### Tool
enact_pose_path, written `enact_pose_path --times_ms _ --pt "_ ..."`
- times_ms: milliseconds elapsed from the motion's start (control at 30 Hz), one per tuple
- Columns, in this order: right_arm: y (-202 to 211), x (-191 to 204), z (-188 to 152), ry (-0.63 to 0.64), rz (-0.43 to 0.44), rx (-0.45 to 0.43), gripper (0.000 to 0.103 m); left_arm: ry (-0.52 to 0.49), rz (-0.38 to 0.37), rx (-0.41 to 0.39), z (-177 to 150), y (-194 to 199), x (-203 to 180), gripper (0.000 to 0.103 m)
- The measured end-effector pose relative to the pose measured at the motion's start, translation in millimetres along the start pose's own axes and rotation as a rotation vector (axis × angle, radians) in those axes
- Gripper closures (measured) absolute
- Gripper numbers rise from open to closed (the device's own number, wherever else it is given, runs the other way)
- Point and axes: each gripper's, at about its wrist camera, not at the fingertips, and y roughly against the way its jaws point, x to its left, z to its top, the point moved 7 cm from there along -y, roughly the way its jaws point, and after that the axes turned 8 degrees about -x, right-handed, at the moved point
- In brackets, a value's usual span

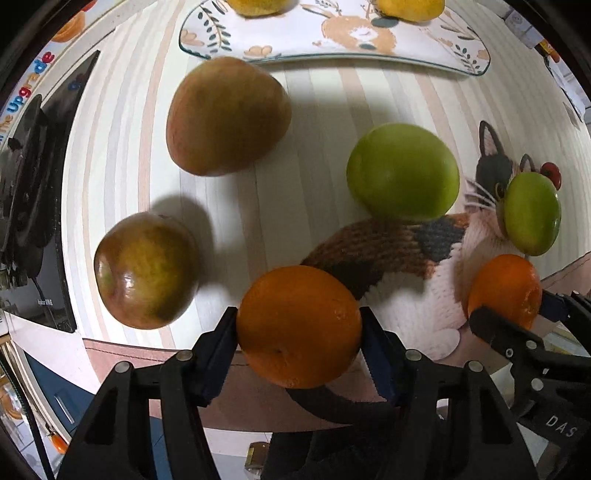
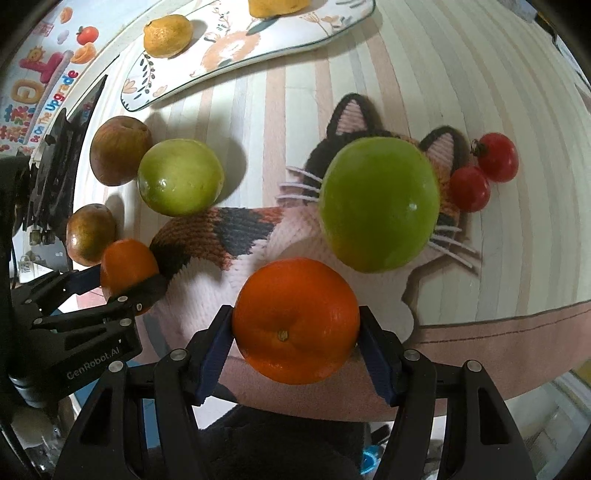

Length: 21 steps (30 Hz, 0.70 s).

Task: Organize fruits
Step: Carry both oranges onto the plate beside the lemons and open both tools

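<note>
My left gripper [image 1: 298, 317] is shut on an orange [image 1: 298, 332], its pads pressing both sides just above the table's front edge. To its right, my right gripper [image 1: 511, 306] clamps a second orange [image 1: 502, 284]. In the right wrist view that right gripper [image 2: 294, 312] holds its orange [image 2: 295, 325] over the cat-shaped mat [image 2: 207, 236], and the left gripper [image 2: 127, 278] grips the other orange [image 2: 125, 262] at the left. Two green fruits [image 2: 380, 203] [image 2: 181, 177], two brownish apples [image 2: 120, 149] [image 2: 90, 234] and two red tomatoes [image 2: 496, 157] [image 2: 469, 188] lie on the table.
A patterned glass plate [image 1: 332, 55] at the far side carries two yellow citrus fruits [image 2: 168, 35] [image 2: 277, 5]. A dark device [image 1: 33, 177] stands along the left edge. The striped tablecloth ends in a pink hem [image 2: 498, 332] close below both grippers.
</note>
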Motion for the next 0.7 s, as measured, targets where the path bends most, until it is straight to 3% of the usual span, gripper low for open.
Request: enact_pose_path --times_ms 100,267,500,700 --pt "3 4 0 0.018 -0.015 -0.010 0.036 0.009 -0.014 -0.010 1 3 0 0.042" --pt "34 10 19 -0.005 0.030 -0.069 0.036 0.013 -0.055 -0.069 24 39 8 0.042" --pt "78 30 93 0.011 0.084 -0.193 0.036 0.039 -0.119 -0.191 88 106 21 0.042" --pt "53 61 163 0.077 0.087 -0.205 0.036 0.055 -0.038 -0.199 156 98 49 0.042"
